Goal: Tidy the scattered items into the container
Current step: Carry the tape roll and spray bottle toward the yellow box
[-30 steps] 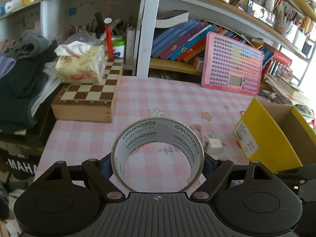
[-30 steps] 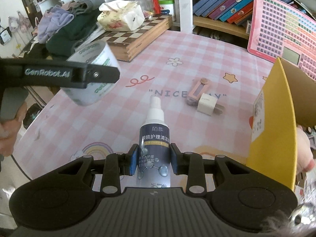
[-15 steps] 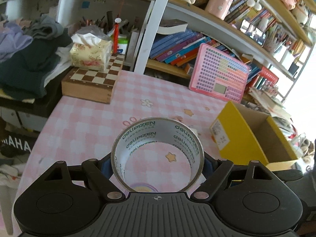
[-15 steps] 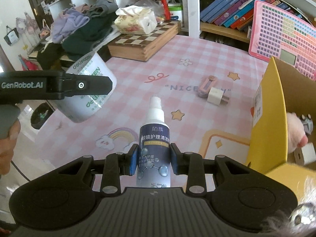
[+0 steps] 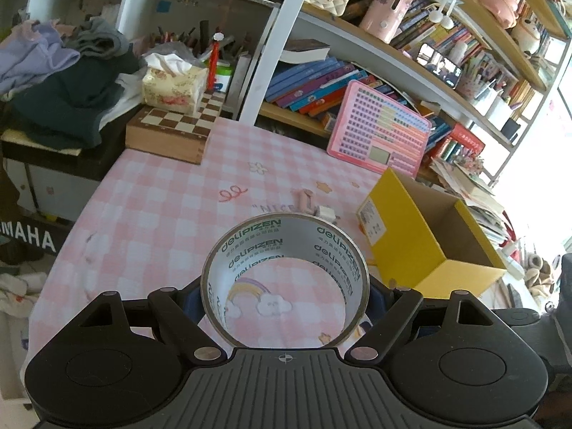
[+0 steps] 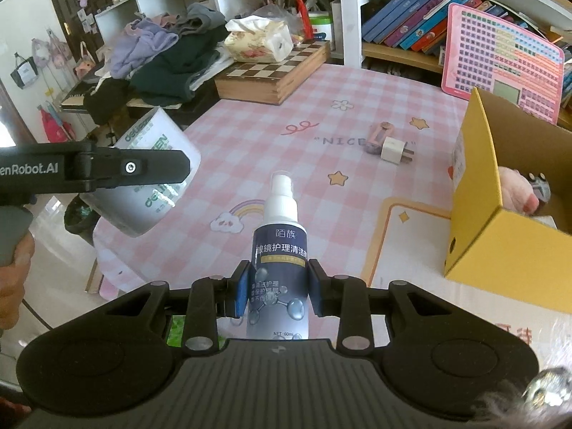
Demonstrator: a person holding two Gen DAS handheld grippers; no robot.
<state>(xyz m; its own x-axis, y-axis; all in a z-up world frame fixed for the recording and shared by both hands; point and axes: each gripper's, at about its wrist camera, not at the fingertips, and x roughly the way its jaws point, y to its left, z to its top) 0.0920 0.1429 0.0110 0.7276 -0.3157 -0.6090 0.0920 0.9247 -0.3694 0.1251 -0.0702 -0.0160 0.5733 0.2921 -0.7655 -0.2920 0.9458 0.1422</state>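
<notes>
My left gripper point(image 5: 285, 291) is shut on a roll of clear tape point(image 5: 321, 246) and holds it high above the table's near left part; the roll also shows in the right wrist view point(image 6: 157, 193). My right gripper point(image 6: 280, 287) is shut on a small spray bottle point(image 6: 280, 250), held above the table's near edge. The yellow cardboard box point(image 5: 404, 236) stands open at the right point(image 6: 500, 250), with several small items inside. A white plug point(image 6: 393, 152) and a pink clip point(image 6: 380, 134) lie together on the pink checked tablecloth point(image 5: 161, 214).
A wooden chessboard box point(image 5: 171, 132) with a tissue pack point(image 5: 175, 87) sits at the back left. A pink calculator board point(image 5: 380, 128) leans on the bookshelf behind. Piled clothes point(image 5: 64, 82) lie left of the table.
Both grippers have risen and drawn back from the table, each keeping its object. More of the table and the box's inside has come into view.
</notes>
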